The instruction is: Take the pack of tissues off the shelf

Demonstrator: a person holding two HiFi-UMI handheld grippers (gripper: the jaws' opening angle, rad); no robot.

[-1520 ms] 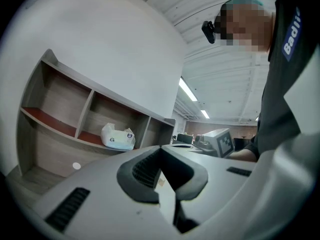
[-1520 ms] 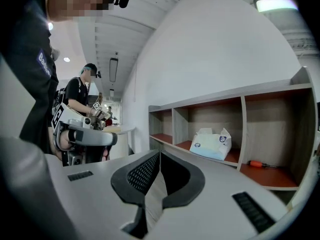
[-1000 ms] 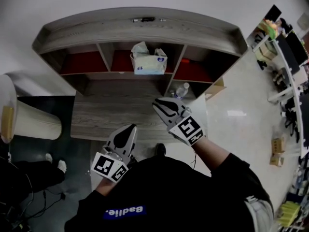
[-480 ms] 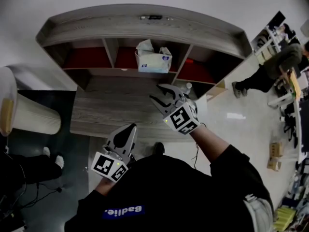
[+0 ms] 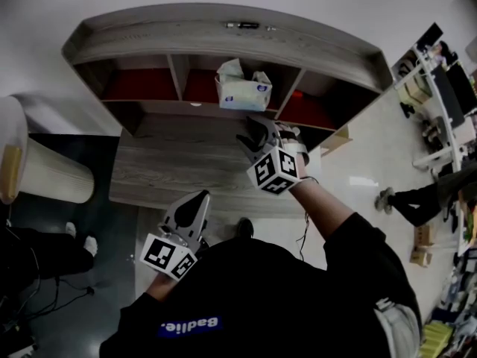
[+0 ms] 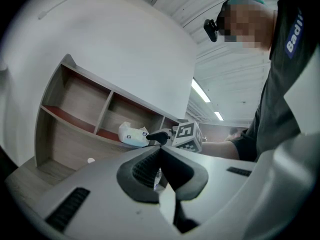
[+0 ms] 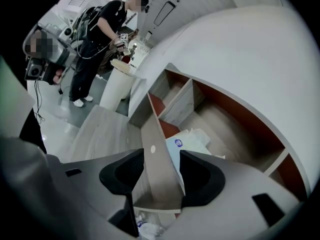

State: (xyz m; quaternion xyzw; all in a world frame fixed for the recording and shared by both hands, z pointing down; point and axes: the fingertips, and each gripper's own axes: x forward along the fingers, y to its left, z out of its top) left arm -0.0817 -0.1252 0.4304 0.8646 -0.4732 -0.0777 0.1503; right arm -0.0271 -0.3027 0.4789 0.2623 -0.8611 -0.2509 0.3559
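Note:
The white and blue pack of tissues (image 5: 244,92) stands in the middle compartment of the grey wooden shelf (image 5: 223,36), with a tissue sticking up from its top. My right gripper (image 5: 257,135) is raised just in front of and below it, not touching. Its jaws are opening, and nothing lies between them. In the right gripper view the pack (image 7: 189,141) shows beyond the gap of the right gripper (image 7: 159,176), behind the shelf board's edge. My left gripper (image 5: 194,206) hangs low by my body, shut and empty. The left gripper view shows the pack (image 6: 132,134) far ahead.
A lower wooden ledge (image 5: 171,170) runs under the compartments. A clear bottle (image 7: 144,230) lies in a lower cubby on the right. A white cylinder bin (image 5: 41,181) stands at the left. People stand at the left (image 7: 95,44) and right (image 5: 421,196).
My right gripper has risen toward the shelf's middle compartment and its jaws have spread apart. The left gripper has stayed put. A person at the right has walked on.

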